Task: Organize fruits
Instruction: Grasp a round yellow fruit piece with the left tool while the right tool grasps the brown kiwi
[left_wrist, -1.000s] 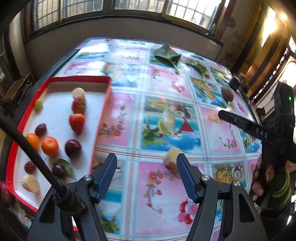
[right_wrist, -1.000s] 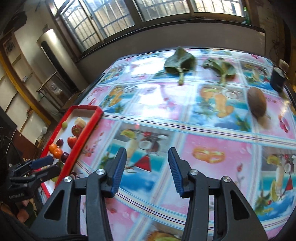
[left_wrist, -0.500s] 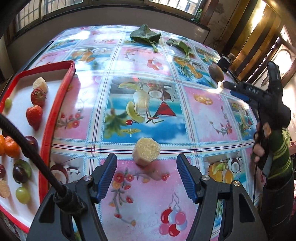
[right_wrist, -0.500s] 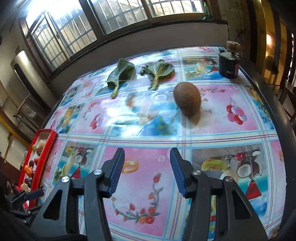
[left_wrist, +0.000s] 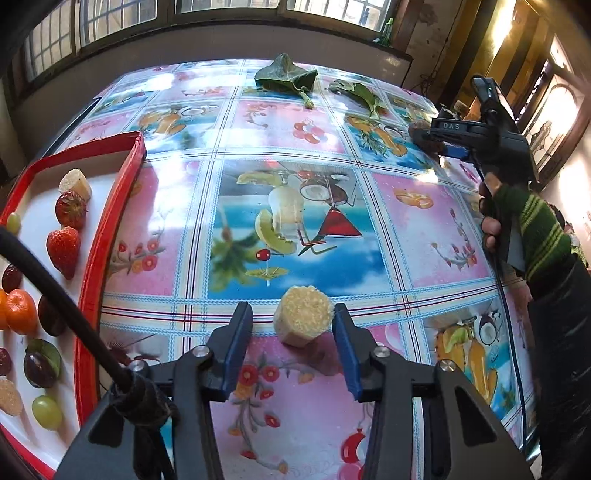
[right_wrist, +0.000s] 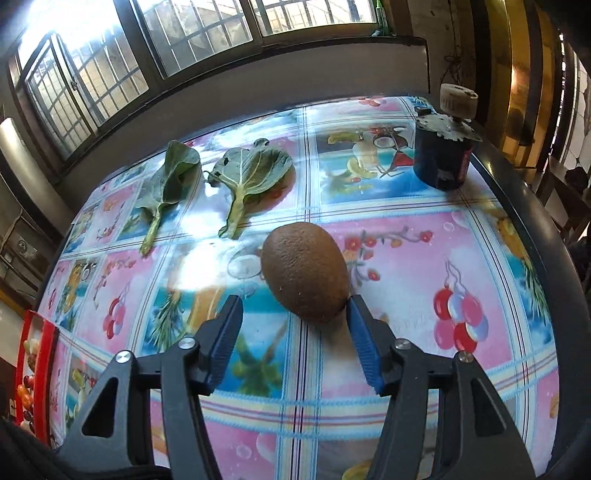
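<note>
The left gripper (left_wrist: 293, 330) is closing its jaws around a pale yellow corn piece (left_wrist: 303, 316) that is standing on the bench (left_wrist: 424, 229). The piece is sitting between the jaws, off-centre: the right-hand pad is touching or nearly touching its side, while a clear gap is showing on the other side, so it is not pinched yet. To do this well, the hand should be shifting slightly toward the piece's side as the jaws are coming in, so both pads are meeting it together and it is not being shoved across the slick cloth. The pads should be landing on the rind, below the crumbly cut face.

The right gripper (right_wrist: 293, 314) is opening its jaws in front of a brown kiwi (right_wrist: 304, 271) lying near the bench's far edge. The kiwi is only just entering the gap, with the right-hand pad close against its end. It is probably wise to be widening further and sliding forward until the fruit's widest part is sitting between the pads, since an egg-shaped fruit is likely to be squirting out of a tip grip.

Both pieces are then belonging in the red tray (left_wrist: 110, 229), where strawberries, grapes and oranges are already lying.
</note>
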